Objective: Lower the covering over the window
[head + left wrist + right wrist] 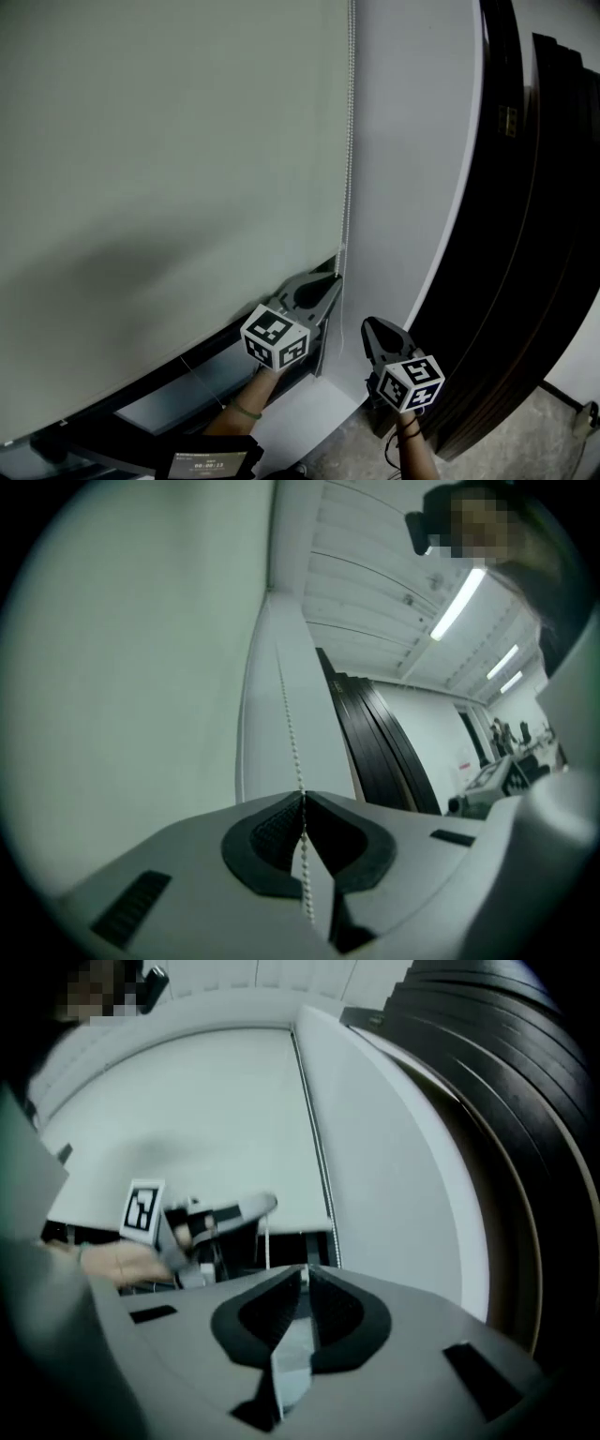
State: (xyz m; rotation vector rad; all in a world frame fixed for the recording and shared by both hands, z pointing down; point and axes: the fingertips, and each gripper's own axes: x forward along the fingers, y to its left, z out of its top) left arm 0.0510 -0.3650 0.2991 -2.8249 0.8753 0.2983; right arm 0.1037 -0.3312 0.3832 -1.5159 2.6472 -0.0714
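At the right edge of the window, held the bead chain pinched between the clenched jaws of the left gripper, low on the chain and about level with the hem of the roller blind. Confirmed the grasp in the left gripper view: pads closed on the beads, chain rising taut and near upright from the jaw tips along the white window frame. Carried the right gripper just beside the left one, on the side away from the blind, apart from the chain. Read its jaws in the right gripper view as pressed together at the tips on nothing, pointed toward the lower corner of the blind. Showed the blind hanging flat over nearly the whole pane, hem low, with only a dark strip open beneath it, apparently the last uncovered part of the window above the sill. Judged the lowering as mostly done on that evidence. Left, by the same reading, a short final run of the hem down to the sill, to be won by further pulls on the chain. Could not tell from these views which run of the chain loop lay in the grip.
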